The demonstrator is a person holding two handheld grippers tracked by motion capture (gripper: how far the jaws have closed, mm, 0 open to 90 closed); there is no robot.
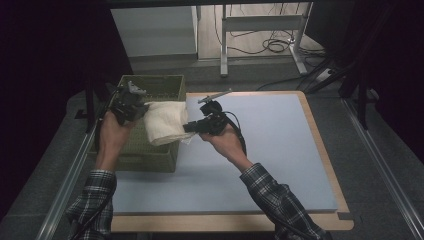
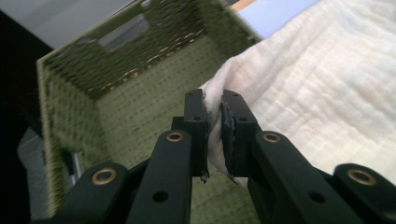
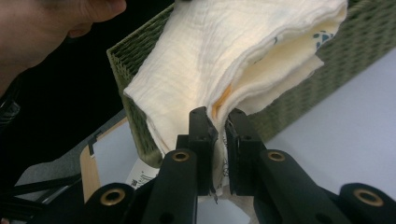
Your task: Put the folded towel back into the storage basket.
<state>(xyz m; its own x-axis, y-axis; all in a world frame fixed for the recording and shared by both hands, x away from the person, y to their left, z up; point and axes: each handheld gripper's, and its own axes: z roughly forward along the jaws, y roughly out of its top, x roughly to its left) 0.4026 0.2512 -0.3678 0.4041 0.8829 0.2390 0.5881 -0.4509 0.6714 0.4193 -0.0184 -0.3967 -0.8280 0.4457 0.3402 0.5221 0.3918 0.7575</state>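
Cloth, cream and folded, hangs between my two tongs above the green woven basket at the counter's far left corner, partly over the basket's right rim. My left tongs pinch one edge of it and my right tongs pinch the opposite edge, where several layers bunch and a small label dangles below. I judge the risks as these: an inner layer could slide out of the right pinch, since the fold is thick there; the sagging middle could snag on the rim; and pulling my hands apart unevenly could tug the cloth free on one side.
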